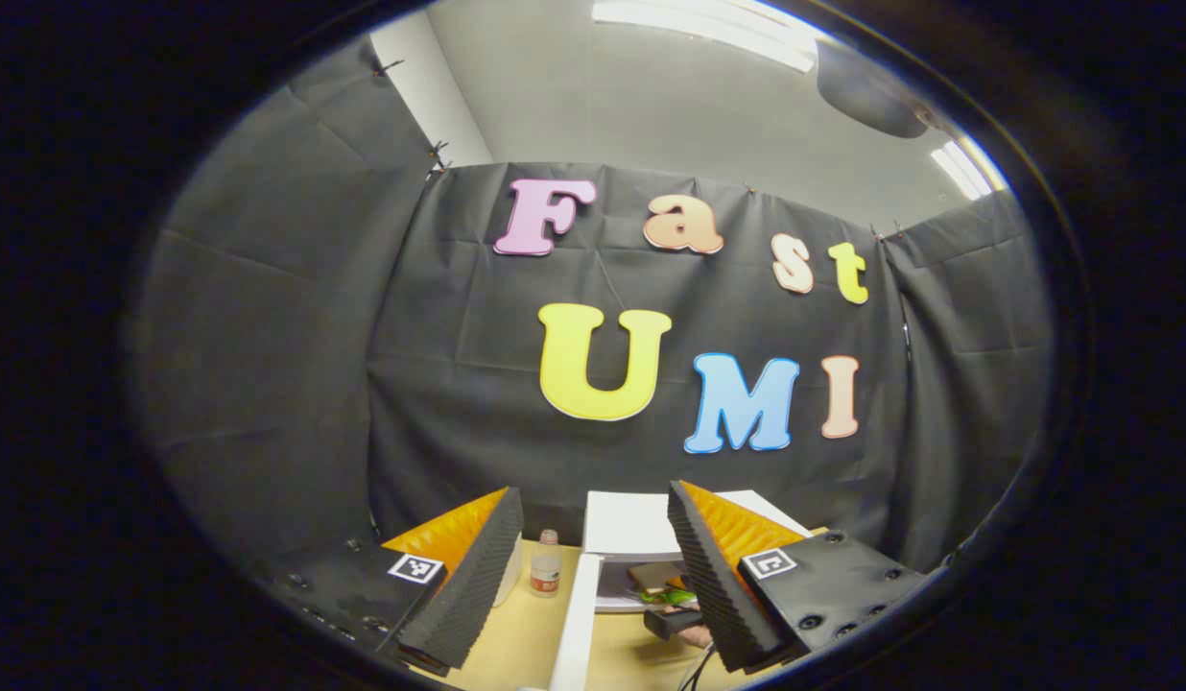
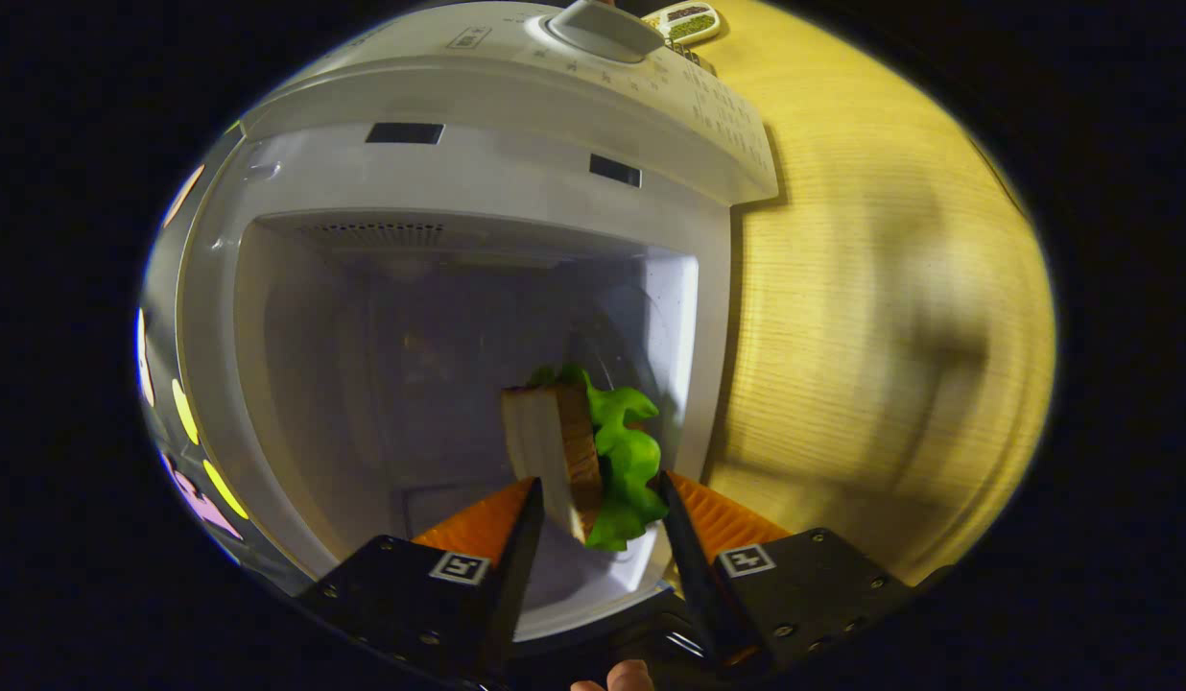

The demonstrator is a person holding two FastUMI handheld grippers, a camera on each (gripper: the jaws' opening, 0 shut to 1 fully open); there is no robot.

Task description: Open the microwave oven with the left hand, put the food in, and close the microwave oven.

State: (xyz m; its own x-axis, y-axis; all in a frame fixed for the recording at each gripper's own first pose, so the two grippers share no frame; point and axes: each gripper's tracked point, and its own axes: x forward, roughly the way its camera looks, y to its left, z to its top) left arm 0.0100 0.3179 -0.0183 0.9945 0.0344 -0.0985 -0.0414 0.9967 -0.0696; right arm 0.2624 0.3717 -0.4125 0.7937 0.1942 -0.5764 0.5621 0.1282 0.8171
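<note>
The white microwave [image 1: 631, 523] stands on the wooden table with its door [image 1: 576, 614] swung open toward me. My left gripper [image 1: 593, 489] hangs open in the air in front of it, holding nothing. A sandwich [image 1: 653, 576] with green lettuce sits at the cavity mouth, and the right gripper [image 1: 675, 622] is just in front of it. In the right gripper view the microwave [image 2: 497, 163] cavity is open ahead. My right gripper [image 2: 599, 480] is shut on the sandwich [image 2: 555, 441], bread against one finger and lettuce [image 2: 627, 461] against the other, at the cavity's threshold.
A small bottle [image 1: 547, 566] stands on the table [image 1: 516, 633] left of the open door. The microwave's dial [image 2: 603, 29] and control panel lie beside the cavity. A small packet [image 2: 686, 19] lies on the table [image 2: 862, 336] beyond the microwave.
</note>
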